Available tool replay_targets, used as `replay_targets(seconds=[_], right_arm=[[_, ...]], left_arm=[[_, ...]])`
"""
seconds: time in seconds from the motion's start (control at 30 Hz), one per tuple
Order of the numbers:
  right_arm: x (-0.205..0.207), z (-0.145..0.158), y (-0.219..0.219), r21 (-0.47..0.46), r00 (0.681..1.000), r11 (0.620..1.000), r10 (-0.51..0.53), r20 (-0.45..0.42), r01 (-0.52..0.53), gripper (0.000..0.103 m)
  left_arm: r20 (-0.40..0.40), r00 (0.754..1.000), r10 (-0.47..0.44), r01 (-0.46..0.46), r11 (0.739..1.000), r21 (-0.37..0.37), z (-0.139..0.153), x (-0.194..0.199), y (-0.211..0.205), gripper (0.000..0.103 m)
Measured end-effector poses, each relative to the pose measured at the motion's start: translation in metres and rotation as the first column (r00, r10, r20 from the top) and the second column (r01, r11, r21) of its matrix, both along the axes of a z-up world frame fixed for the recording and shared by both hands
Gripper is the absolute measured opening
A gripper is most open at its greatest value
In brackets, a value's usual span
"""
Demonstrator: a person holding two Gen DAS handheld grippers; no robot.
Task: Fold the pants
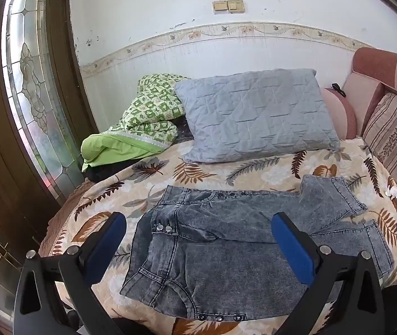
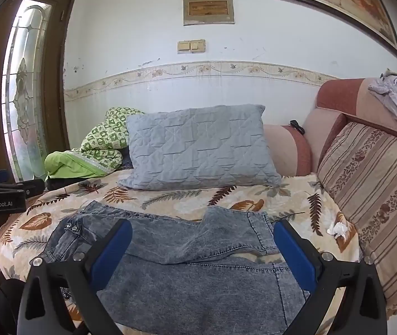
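Grey acid-washed denim pants [image 1: 220,251] lie flat on the leaf-patterned bedspread [image 1: 254,171], waist to the left, legs to the right, with one leg end folded back on top. My left gripper [image 1: 198,247] hovers open above the waist half, nothing between its blue pads. In the right wrist view the same pants [image 2: 187,273] fill the foreground, the folded leg end [image 2: 234,229] lying across them. My right gripper [image 2: 201,254] hangs open over the leg half, holding nothing. The left gripper's black body [image 2: 0,195] shows at the left edge of that view.
A grey quilted pillow [image 1: 254,114] and a green checked blanket [image 1: 142,122] lie at the bed's head against the white wall. A striped cushion [image 2: 377,195] and pink sofa back [image 2: 337,95] border the right side. A crumpled tissue [image 2: 337,229] lies near the cushion. A glass-panelled door [image 1: 28,83] stands left.
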State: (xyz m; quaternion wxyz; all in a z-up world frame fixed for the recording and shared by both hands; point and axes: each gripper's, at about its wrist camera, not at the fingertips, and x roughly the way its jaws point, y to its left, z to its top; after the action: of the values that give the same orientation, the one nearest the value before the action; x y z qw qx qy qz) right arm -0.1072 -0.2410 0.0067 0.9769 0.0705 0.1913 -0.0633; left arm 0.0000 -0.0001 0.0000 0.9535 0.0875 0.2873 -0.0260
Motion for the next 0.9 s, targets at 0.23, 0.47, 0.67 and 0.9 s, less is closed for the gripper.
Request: replay_targets(seconds=[0.23, 0.47, 0.67, 0.9], right_arm=[[0.002, -0.001, 0.001, -0.004, 1.0, 1.0, -0.007, -0.013, 0.007, 0.102], [0.009, 0.001, 0.002, -0.016, 0.997, 0.999, -0.044, -0.059, 0.043, 0.102], [0.014, 0.0, 0.0, -0.022, 0.993, 0.998, -0.069, -0.094, 0.067, 0.102], [0.015, 0.001, -0.002, -0.043, 0.988, 0.994, -0.101, -0.117, 0.097, 0.102]], left_arm=[[-0.008, 1.0, 0.001, -0.001, 1.0, -0.007, -0.003, 0.004, 0.001, 0.103], [-0.021, 1.0, -0.004, 0.004, 1.0, 0.0, -0.009, 0.0, 0.001, 0.103], [-0.035, 0.999, -0.012, 0.012, 1.0, 0.014, -0.008, -0.001, -0.001, 0.103], [-0.036, 0.999, -0.024, 0.025, 0.999, 0.031, -0.01, -0.002, -0.006, 0.103]])
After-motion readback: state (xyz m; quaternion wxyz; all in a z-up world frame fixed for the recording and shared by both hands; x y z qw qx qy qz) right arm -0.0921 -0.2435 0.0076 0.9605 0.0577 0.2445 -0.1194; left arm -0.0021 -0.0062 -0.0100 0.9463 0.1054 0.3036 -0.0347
